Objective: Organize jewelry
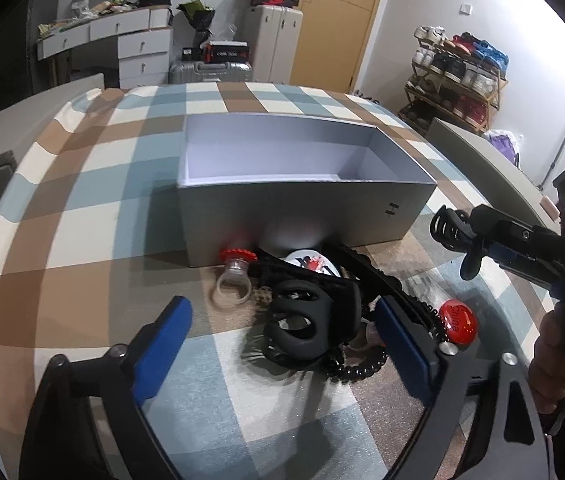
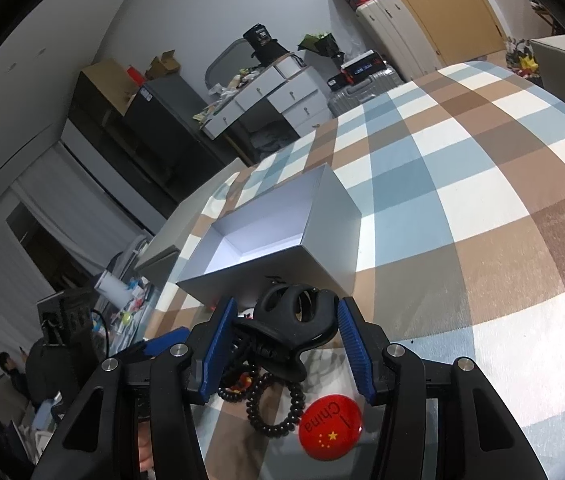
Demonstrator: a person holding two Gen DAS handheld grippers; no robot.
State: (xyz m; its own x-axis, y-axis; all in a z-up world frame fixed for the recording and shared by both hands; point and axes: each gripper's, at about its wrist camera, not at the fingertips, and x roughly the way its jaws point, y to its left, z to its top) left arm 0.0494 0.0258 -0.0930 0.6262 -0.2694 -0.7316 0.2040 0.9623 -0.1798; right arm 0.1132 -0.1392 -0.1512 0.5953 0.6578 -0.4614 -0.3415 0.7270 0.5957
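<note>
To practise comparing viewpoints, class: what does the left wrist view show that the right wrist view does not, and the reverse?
Only the left wrist view: a clear ring with a red top, a shoe rack, and a loose claw clip lying between the fingers of the open left hand-held gripper.
Only the right wrist view: a seated person at lower left.
Both: the open grey box, the red China badge, the coiled black hair tie, and the held claw clip in the right hand-held gripper.
</note>
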